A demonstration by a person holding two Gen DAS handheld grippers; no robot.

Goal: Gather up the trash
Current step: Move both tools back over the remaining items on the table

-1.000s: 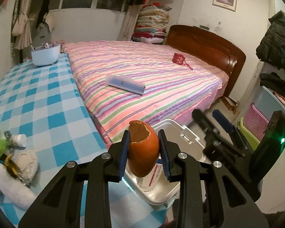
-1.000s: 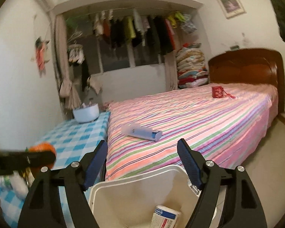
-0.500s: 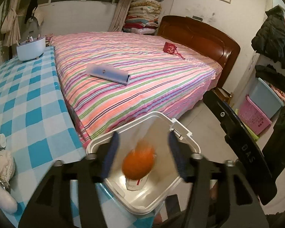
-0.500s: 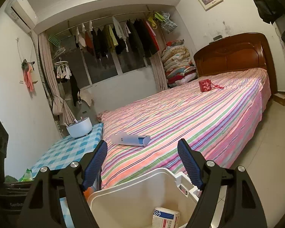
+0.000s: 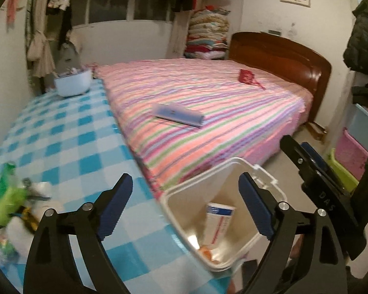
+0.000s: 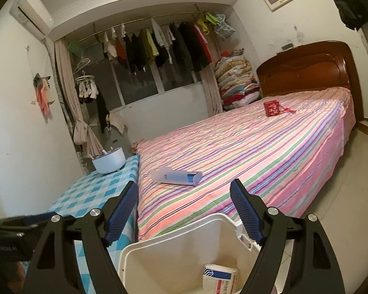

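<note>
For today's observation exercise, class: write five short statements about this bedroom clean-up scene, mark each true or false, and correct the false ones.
1. The left gripper grips a piece of orange peel. False: its jaws have just been opening and nothing is between them.
2. A piece of orange peel lies inside the white plastic bin. True.
3. A white carton with red and blue print is in that bin. True.
4. The small red box sits on the blue checked tablecloth. False: it lies on the striped pink bedspread.
5. The right gripper is shut. False: it is open.
</note>
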